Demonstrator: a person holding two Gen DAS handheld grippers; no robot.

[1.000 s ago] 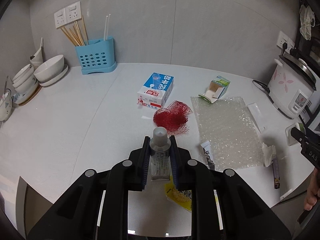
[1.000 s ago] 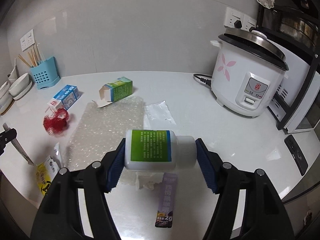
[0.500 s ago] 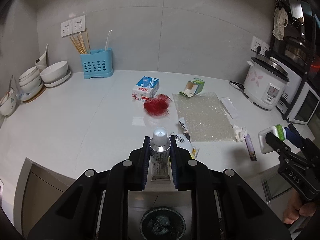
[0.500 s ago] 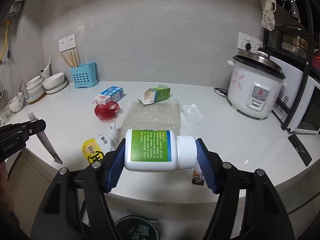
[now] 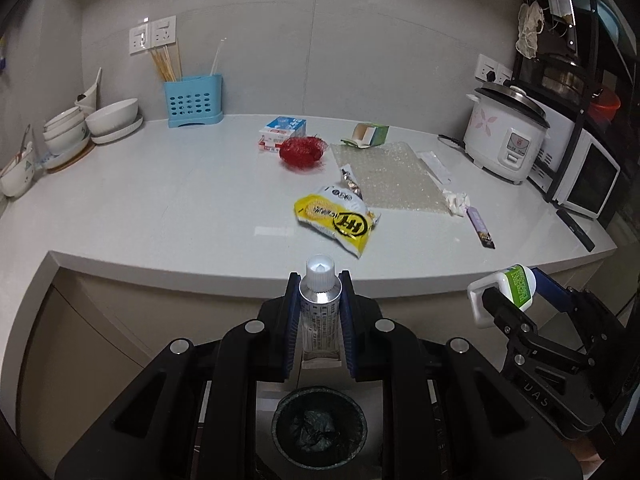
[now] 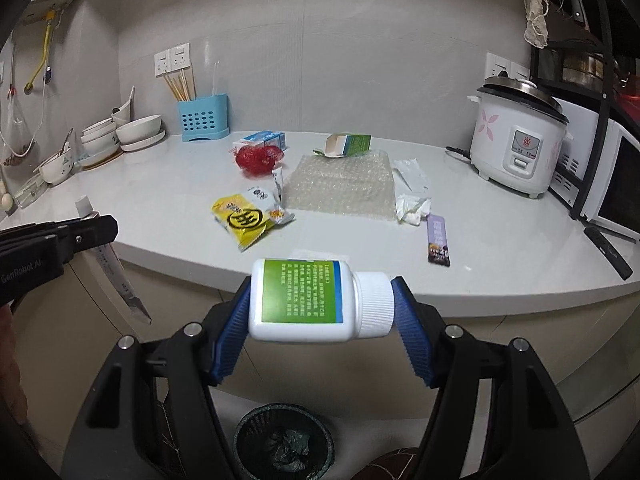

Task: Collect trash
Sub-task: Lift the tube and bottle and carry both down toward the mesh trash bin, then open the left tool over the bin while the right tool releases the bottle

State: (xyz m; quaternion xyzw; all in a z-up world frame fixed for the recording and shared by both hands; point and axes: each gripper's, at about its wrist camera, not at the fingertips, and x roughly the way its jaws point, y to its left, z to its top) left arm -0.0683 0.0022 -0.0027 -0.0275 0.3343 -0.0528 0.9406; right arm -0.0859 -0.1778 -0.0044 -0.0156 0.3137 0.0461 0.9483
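With the left gripper clamped on the metal tube and the right gripper pinching the white pill bottle end to end, each load should hang squarely above the dark bin at bottom centre, off the bench, before either lets go.

The countertop is showing as smooth, pale stone with a soft sheen, catching the light near its front edge. The tube is gleaming like bare metal at its shoulder, under a ribbed white plastic cap. The bottle is looking like glossy white plastic with a matt green paper label (its cap finely ribbed). The snack wrapper is lying crinkled and shiny, the bubble wrap is glinting clear and pebbly, and the red mesh is looking coarse. The bin is showing dark plastic lattice with a crumpled film liner.
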